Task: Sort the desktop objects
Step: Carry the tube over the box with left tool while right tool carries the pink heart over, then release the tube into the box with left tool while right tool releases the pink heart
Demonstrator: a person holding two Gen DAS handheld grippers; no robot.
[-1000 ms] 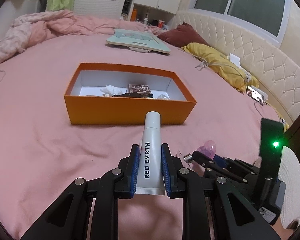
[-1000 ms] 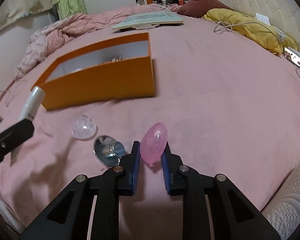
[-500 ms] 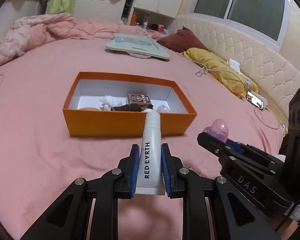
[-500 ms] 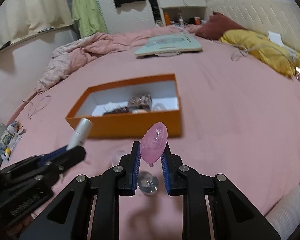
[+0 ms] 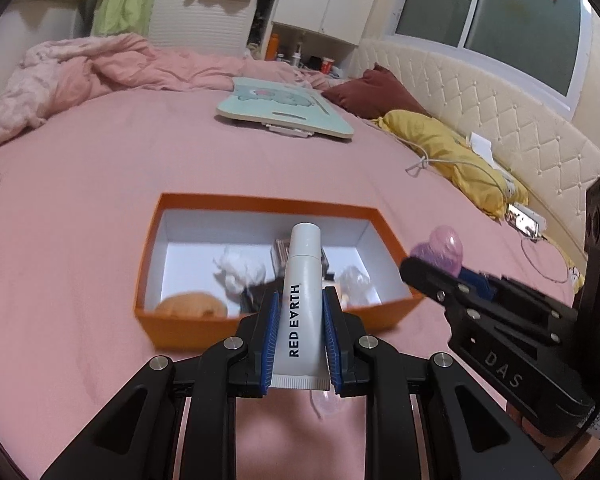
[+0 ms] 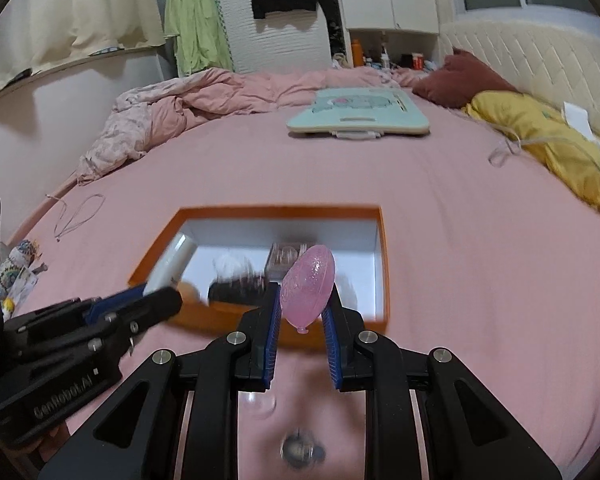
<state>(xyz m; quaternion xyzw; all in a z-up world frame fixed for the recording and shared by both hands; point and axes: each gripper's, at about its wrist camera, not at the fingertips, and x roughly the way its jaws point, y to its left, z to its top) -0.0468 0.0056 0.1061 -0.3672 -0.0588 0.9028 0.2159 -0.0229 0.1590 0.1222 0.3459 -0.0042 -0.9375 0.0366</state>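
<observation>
Pink bedsheet (image 5: 100, 184) is our "desk" today, with the shallow orange cardboard box with a white inside (image 5: 260, 204) sitting on it, already holding a few small things, and both our grippers up in the air just over its near wall. Our left gripper (image 5: 299, 334) is clamped on the lower body of a white plastic RED EARTH squeeze tube (image 5: 302, 300), light and squishy, so holding near the flat crimped end seems safest. Our right gripper (image 6: 302, 312) pinches a pink glittery egg-shaped toy (image 6: 309, 286) across its belly; it looks light, smooth and slippery, so we guess it could pop out.
</observation>
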